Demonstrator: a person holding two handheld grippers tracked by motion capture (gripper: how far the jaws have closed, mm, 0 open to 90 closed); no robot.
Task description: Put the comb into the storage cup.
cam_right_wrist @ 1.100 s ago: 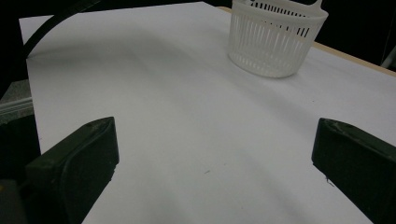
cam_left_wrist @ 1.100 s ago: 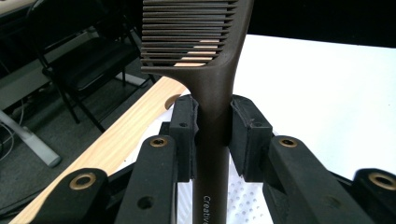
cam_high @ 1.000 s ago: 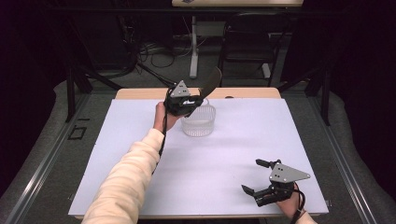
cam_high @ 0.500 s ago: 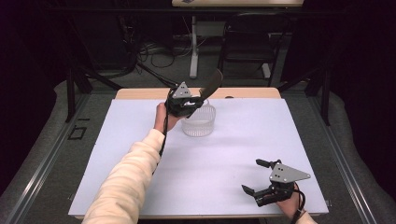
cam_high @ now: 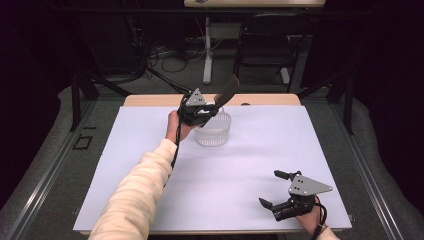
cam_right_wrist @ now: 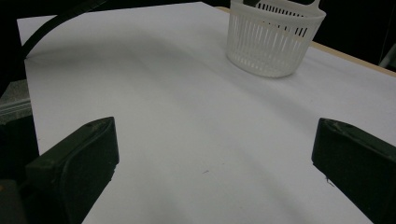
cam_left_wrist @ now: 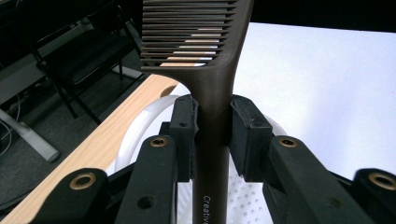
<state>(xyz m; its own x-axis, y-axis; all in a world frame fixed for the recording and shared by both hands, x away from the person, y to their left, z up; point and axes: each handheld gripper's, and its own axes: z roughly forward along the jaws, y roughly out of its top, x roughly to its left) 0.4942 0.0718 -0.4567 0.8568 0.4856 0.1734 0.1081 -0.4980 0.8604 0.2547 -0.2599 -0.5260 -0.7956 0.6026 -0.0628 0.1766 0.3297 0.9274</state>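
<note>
Left gripper (cam_left_wrist: 212, 135) clamped on brown comb (cam_left_wrist: 205, 56) handle, comb held tilted above white basket (cam_high: 214, 129) at table's far side. Right gripper (cam_high: 281, 190) jaws wide apart, nothing between, resting near front right corner of white sheet (cam_high: 240, 165).

A wooden table (cam_high: 265, 99) sits mid-frame in the high view, its light wood showing as a strip along the far edge. A white sheet (cam_high: 240, 175) covers nearly all of the top. Directly on the sheet, in the upper middle of the frame near that far edge, stands a white slotted plastic basket (cam_high: 214, 134), upright, also at the upper right of the right gripper view (cam_right_wrist: 275, 37).
</note>
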